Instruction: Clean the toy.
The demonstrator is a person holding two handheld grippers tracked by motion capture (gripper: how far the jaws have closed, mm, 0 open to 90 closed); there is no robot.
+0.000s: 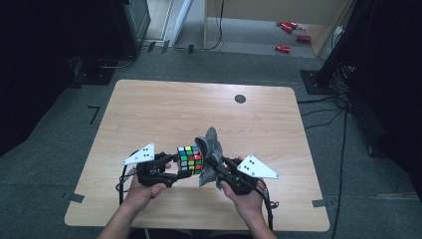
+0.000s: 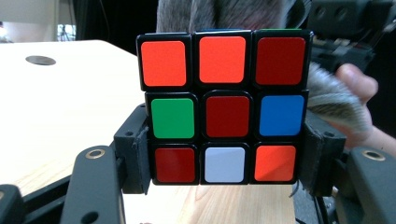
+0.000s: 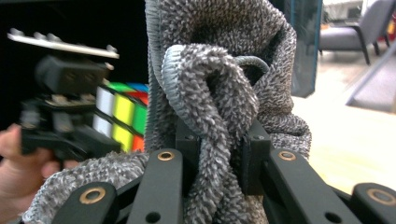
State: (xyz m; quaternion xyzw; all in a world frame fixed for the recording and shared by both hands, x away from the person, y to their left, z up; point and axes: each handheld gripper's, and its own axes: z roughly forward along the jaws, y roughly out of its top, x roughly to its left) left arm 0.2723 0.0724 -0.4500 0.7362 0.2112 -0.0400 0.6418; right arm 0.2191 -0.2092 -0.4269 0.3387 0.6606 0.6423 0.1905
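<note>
Above the bare wooden surface (image 1: 149, 114), the left hand-held gripper (image 1: 171, 168) clamps a puzzle cube (image 1: 190, 159); beside the cube, the right hand-held gripper (image 1: 215, 167) pinches a grey cloth (image 1: 209, 149). Likely wiping the cube; next, press the cloth against a face.

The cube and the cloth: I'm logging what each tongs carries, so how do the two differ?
The cube is rigid, square-edged and multicoloured; the cloth is soft, grey and bunched in folds. The cube sits in the left tongs clamped by its sides; the cloth hangs pinched in the right tongs. Both are held above the table, meeting each other.
</note>
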